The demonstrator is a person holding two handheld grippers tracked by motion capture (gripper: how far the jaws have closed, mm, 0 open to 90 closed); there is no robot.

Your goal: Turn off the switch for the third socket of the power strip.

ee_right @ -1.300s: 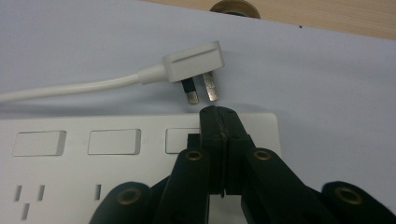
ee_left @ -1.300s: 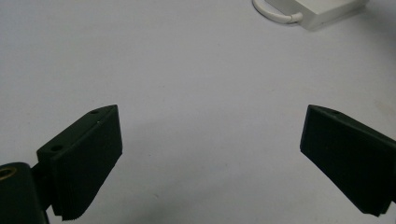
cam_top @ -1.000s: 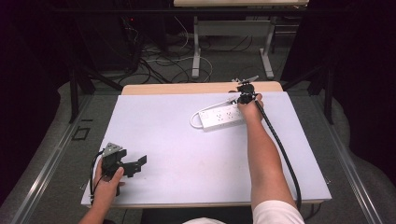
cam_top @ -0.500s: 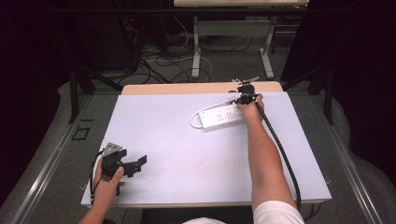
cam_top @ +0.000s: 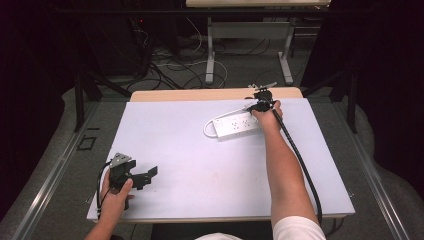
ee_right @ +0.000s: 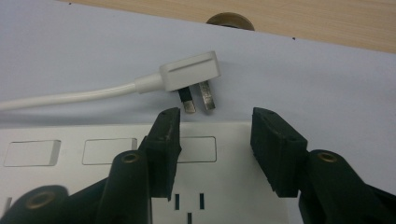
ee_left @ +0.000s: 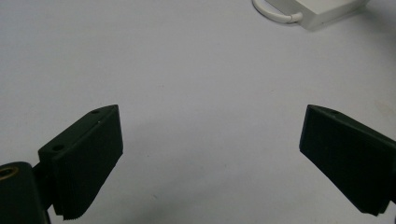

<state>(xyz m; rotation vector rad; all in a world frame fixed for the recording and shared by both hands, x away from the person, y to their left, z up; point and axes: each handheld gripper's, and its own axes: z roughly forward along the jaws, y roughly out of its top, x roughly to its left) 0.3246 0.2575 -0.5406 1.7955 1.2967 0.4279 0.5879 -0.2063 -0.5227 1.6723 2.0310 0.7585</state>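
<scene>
We see the right gripper [ee_right: 215, 135] poised over the white power strip [ee_right: 93, 172], its jaws having just been opening and now parted with nothing gripped between them. The white plug [ee_right: 189, 74] lies loose on the surface just beyond the jaw tips, prongs pointing back at them. Our left gripper [ee_left: 210, 154] rests with jaws spread wide and empty, the strip far ahead of them.

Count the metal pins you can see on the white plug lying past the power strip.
2. Both show on the plug in the right gripper view: a darker pin on the left, a brighter pin right beside it. A third may be hidden behind them.
</scene>
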